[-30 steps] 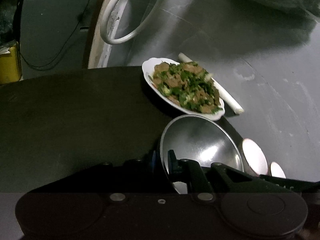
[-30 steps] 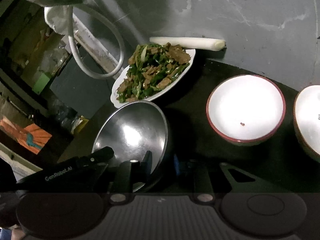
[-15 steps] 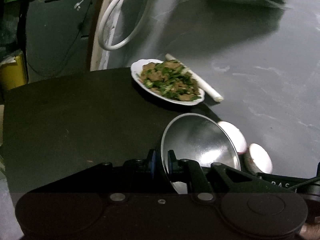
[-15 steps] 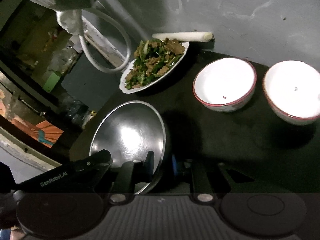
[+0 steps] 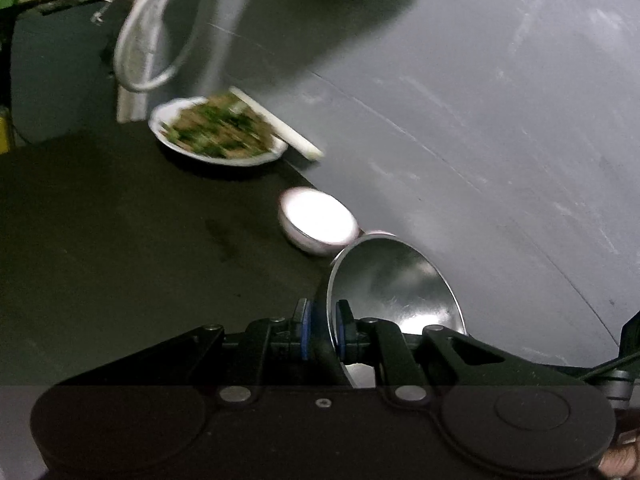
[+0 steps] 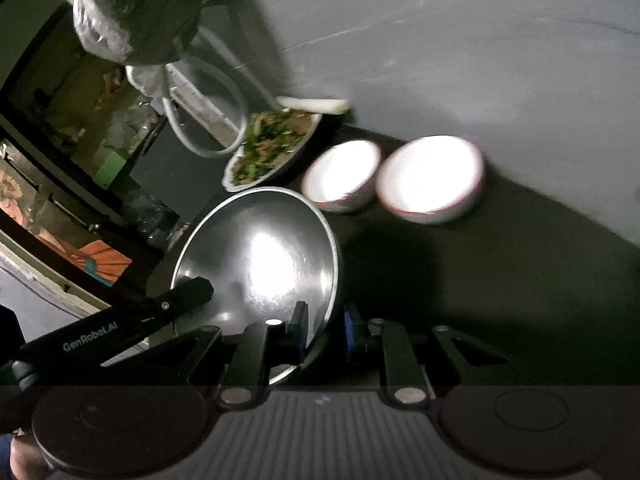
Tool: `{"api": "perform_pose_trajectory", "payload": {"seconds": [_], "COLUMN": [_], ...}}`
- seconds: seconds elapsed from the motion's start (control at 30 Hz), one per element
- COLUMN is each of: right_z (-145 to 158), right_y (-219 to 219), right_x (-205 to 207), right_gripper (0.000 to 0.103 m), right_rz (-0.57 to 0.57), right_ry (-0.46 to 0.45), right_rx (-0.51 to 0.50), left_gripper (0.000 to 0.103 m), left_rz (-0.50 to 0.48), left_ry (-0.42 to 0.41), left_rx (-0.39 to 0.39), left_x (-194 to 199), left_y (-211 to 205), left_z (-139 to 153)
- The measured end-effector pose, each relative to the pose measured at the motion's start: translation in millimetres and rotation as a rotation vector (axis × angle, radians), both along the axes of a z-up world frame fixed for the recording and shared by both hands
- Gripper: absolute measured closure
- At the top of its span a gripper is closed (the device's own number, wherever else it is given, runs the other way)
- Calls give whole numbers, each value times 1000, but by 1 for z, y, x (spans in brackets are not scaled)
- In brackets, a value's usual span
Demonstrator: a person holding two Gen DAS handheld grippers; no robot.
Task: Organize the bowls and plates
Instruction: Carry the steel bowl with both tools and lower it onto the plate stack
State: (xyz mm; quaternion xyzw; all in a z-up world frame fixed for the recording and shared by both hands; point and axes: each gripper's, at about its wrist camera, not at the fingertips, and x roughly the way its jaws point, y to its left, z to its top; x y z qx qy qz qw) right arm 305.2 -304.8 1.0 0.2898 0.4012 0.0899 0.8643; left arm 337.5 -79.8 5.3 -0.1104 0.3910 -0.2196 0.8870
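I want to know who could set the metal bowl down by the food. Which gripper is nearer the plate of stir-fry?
Left, probably. Both grippers clamp the metal bowl on opposite rims; the left gripper holds the side toward the plate of stir-fry, the right gripper the side toward the white bowls.

steel bowl (image 6: 260,256): one | white bowls with red rim: two (image 6: 340,176) (image 6: 430,180) | plate of stir-fried greens and meat (image 6: 272,144): one | white leek stalk (image 6: 314,105): one | white hose loop (image 6: 200,120): one | grippers: two (image 5: 320,330) (image 6: 326,330)
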Motion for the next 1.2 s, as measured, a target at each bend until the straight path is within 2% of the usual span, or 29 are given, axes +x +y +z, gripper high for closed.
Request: {"api": "perform_pose_trajectory", "payload": {"seconds": [0.27, 0.57, 0.73, 0.97, 1.07, 1.13, 1.2], "right_z": [-8, -26, -28, -26, -25, -25, -24], "right_y": [-59, -85, -88, -90, -87, -86, -84], "right_x": [-53, -95, -104, -103, -100, -101, -100], "right_gripper": [83, 83, 83, 82, 81, 79, 75], "right_rz": [-41, 4, 22, 50, 56, 58, 58], "right_ry": [53, 160, 160, 139, 129, 118, 99], "right_rx": [-19, -56, -83, -94, -99, -114, -133], "left_gripper": [90, 90, 90, 90, 82, 81, 67], "left_rz": [-52, -98, -87, -73, -73, -73, -66], "left_ry": [95, 177, 208, 233, 234, 230, 229], "left_rx": [21, 102, 129, 169, 182, 190, 201], "left_x": [-37, -69, -73, -71, -70, -70, -69], "left_y": [-51, -74, -76, -80, -81, -82, -81], "left_z": [-11, -28, -37, -33, -29, -26, -21]}}
